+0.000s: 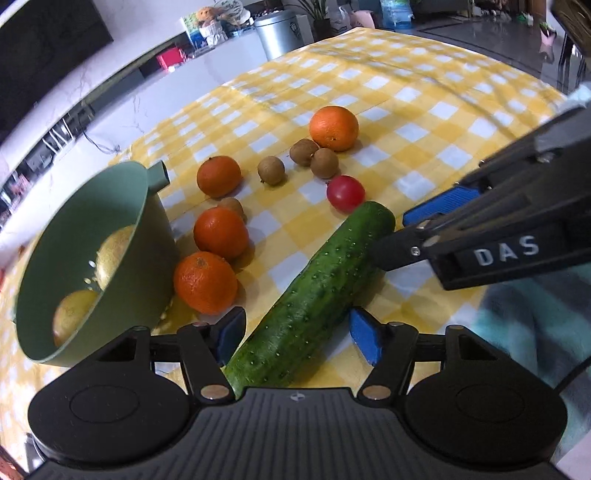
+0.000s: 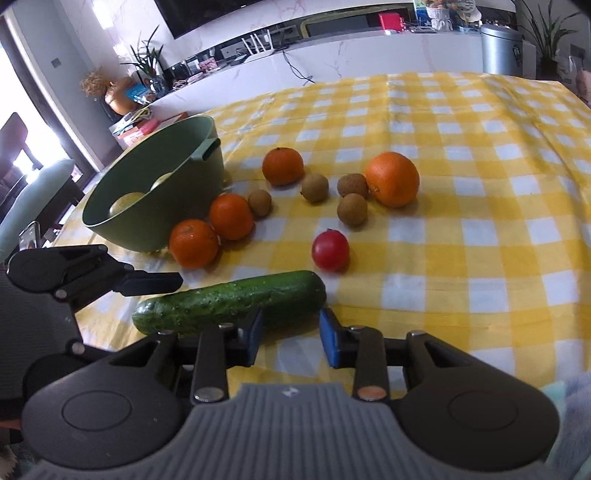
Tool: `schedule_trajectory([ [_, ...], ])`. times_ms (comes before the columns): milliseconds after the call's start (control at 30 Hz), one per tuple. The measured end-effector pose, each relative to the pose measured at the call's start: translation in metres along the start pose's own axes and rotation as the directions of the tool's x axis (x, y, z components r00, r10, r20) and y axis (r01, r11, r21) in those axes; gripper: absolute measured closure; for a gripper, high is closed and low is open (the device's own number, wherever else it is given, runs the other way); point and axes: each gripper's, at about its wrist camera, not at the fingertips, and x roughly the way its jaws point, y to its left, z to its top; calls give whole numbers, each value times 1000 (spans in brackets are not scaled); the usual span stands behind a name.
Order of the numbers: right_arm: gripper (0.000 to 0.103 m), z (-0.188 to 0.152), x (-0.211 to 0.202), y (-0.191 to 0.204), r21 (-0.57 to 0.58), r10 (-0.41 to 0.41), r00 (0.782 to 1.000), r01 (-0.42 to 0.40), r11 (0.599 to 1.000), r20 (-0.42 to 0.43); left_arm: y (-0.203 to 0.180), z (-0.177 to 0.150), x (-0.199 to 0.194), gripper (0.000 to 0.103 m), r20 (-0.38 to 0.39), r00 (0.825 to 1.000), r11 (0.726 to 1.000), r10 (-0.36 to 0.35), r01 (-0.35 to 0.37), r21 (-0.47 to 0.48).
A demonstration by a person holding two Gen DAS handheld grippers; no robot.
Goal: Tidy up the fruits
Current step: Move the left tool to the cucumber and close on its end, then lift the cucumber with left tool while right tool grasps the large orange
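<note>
A green cucumber lies on the yellow checked tablecloth. My left gripper is open with the cucumber's near end between its blue pads, not clamped. My right gripper is open; its jaws stand just short of the cucumber's right end, and it also shows in the left wrist view. A green bowl at the left holds two yellow fruits. Several oranges, brown kiwis and a red tomato lie loose.
The left gripper shows at the left of the right wrist view. A metal bin and a white counter stand beyond the table's far edge. Teal cloth lies at the near right.
</note>
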Motion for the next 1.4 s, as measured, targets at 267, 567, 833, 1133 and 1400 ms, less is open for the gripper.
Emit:
schedule_trajectory([
  [267,63,1,0,-9,70,-28,1000,27,997,13,3,-1,6,37,35,998,998,-61,61,-17],
  [567,60,1,-3,-13,101,-27,999,24,995,32,1,-4,5,44,63,996,997,-59,62,-47],
  [833,59,1,-4,-12,90,-47,998,44,995,32,14,-7,-3,50,60,992,977,-110,119,-176],
  [1133,53,2,-2,-11,81,-48,999,47,996,14,11,-1,4,52,33,991,981,-131,134,-139],
  [1400,53,1,-2,-10,79,-49,999,47,996,18,9,-1,10,57,40,988,976,-150,154,-151],
])
